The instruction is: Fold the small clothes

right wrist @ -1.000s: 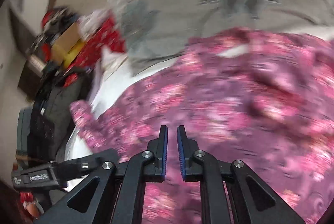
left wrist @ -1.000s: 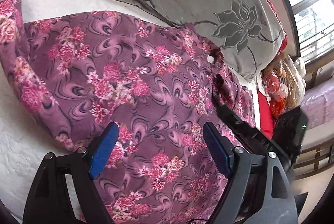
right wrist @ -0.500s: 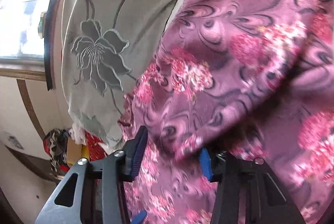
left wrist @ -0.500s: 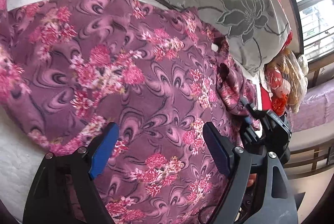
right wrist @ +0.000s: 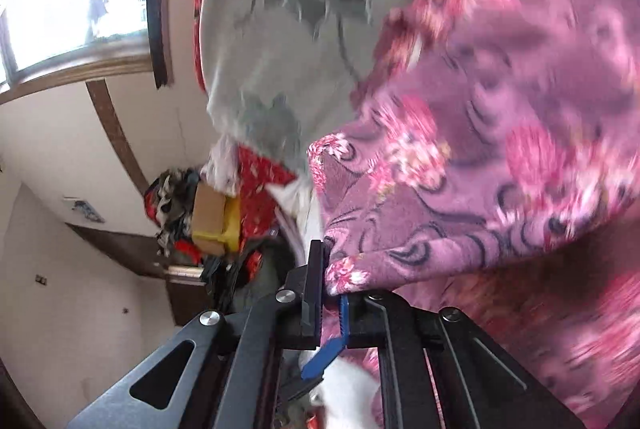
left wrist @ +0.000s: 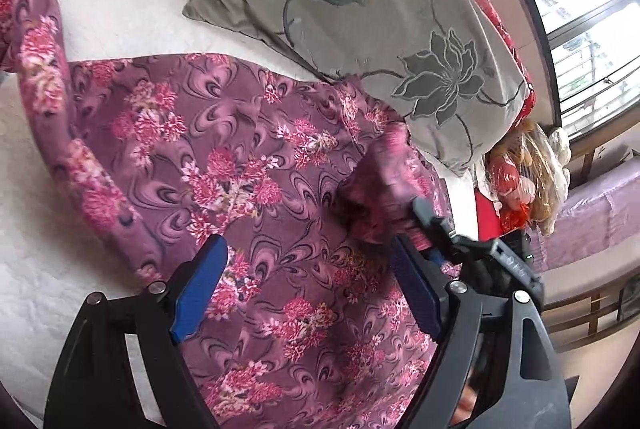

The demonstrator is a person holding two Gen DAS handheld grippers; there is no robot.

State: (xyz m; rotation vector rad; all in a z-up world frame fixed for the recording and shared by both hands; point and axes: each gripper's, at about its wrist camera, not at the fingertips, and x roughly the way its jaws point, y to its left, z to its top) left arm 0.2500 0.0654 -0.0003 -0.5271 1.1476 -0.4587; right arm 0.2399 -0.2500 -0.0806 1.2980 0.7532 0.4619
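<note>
Right wrist view: right gripper (right wrist: 330, 293), empty a second ago, now clenches the floral garment's (left wrist: 248, 165) edge, starting a fold, while left gripper (left wrist: 308, 289) hovers released.

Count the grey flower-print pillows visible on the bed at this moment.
1. The grey pillow lies at the far side of the bed, behind the purple floral garment, whose edge reaches it. The right wrist view shows the same pillow. Others may lie out of frame.
</note>
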